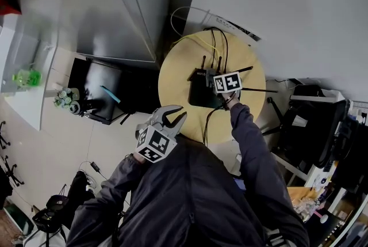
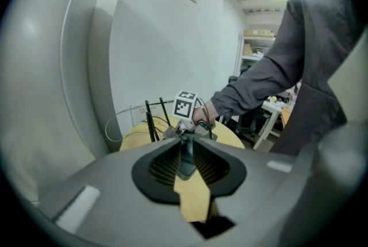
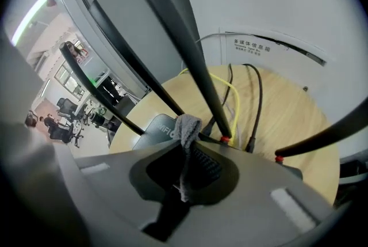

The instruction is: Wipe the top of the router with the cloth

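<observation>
Looked steeply down on a round wooden table [image 1: 172, 67] standing close to a pale wall. At far left, passed a low black unit [image 1: 109, 90] on the floor, well apart from the table.

Next, found the left gripper [image 1: 173, 113] held low, just off the table's near edge. Jaws a narrow way apart, gripping nothing. Through that gap, in the left gripper view, saw only a strip of tabletop and dark casing beyond.

Near the table's middle, found the black router [image 1: 198, 91] lying flat. Thin antennas [image 1: 202, 61] raised at its far side. Black cables and one yellow cable [image 3: 234, 105] running off its back toward the wall.

Just right of the router's centre, found the right gripper [image 1: 211, 79] reaching in from a dark sleeve [image 1: 247, 130], marker cube uppermost. In the right gripper view, saw its jaws clamped together on a small grey cloth [image 3: 188, 124]. A tuft bunched above the tips, a strip hanging down between them. Held the cloth right over the router's top, among the antennas. Could not tell whether cloth and casing touched.

At far right, noted dark cluttered furniture [image 1: 310, 119] beside the table.
</observation>
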`<state>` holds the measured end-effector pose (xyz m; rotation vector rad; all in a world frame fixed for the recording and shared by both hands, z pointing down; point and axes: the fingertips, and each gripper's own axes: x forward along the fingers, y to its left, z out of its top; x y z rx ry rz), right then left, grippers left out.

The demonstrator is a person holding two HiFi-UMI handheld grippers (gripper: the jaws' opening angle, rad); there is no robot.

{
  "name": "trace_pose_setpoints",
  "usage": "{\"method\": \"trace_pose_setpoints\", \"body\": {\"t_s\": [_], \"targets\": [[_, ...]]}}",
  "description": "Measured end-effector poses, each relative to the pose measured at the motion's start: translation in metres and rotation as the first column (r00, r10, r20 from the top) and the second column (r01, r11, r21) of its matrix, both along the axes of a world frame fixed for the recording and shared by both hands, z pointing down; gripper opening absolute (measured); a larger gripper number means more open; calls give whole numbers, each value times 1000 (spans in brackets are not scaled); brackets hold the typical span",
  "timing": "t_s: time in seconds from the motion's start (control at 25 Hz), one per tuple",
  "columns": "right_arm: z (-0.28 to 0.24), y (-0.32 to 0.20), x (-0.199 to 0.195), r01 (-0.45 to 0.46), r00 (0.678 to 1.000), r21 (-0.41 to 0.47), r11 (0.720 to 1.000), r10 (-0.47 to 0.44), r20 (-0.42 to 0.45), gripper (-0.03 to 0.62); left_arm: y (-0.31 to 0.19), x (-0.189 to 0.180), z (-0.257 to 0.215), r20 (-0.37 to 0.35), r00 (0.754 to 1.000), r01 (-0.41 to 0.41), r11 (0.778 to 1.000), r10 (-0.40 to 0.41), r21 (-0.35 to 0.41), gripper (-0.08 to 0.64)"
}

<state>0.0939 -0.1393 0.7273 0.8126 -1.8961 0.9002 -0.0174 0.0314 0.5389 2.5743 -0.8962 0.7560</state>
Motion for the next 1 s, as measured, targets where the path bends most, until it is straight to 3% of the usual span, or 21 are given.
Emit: {"method": "trace_pose_setpoints", "body": {"t_s": [1.0], "targets": [[2, -1, 140, -150, 977, 34, 988, 153, -150, 23, -1, 14, 1, 15, 998, -56, 998, 56, 0, 67]]}}
